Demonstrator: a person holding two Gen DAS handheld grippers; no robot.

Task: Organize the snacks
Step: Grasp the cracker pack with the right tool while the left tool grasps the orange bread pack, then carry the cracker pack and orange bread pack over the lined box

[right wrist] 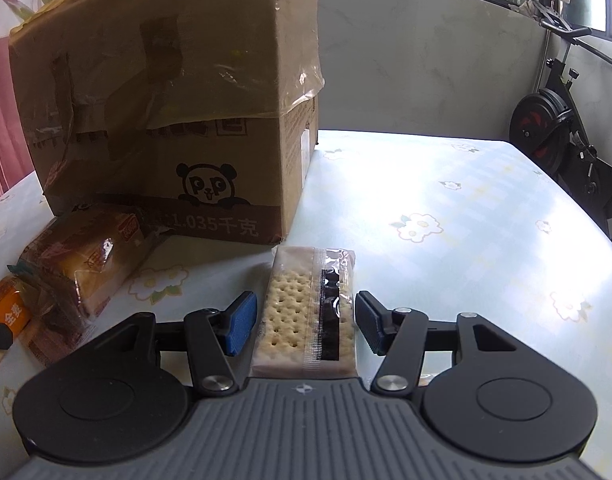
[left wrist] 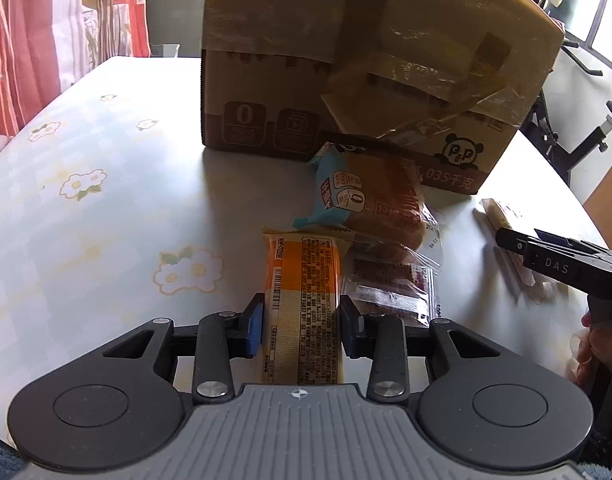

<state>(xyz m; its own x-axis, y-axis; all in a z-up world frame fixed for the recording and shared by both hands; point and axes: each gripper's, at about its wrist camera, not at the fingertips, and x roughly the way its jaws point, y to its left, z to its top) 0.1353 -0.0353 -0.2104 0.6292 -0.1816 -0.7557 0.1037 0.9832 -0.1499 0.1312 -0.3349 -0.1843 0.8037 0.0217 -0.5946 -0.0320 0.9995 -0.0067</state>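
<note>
Left tongs [left wrist: 301,320] pinch orange bar [left wrist: 304,304], near end hidden; right tongs [right wrist: 306,322] agape around crackers [right wrist: 302,312].

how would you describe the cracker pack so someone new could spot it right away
Find the big cardboard box with the panda print on the flowered table. Just in front of its right corner lies the cracker pack, between the open right gripper. Unlike the bread packs to its left, it shows pale dotted square crackers through clear wrap.
</note>
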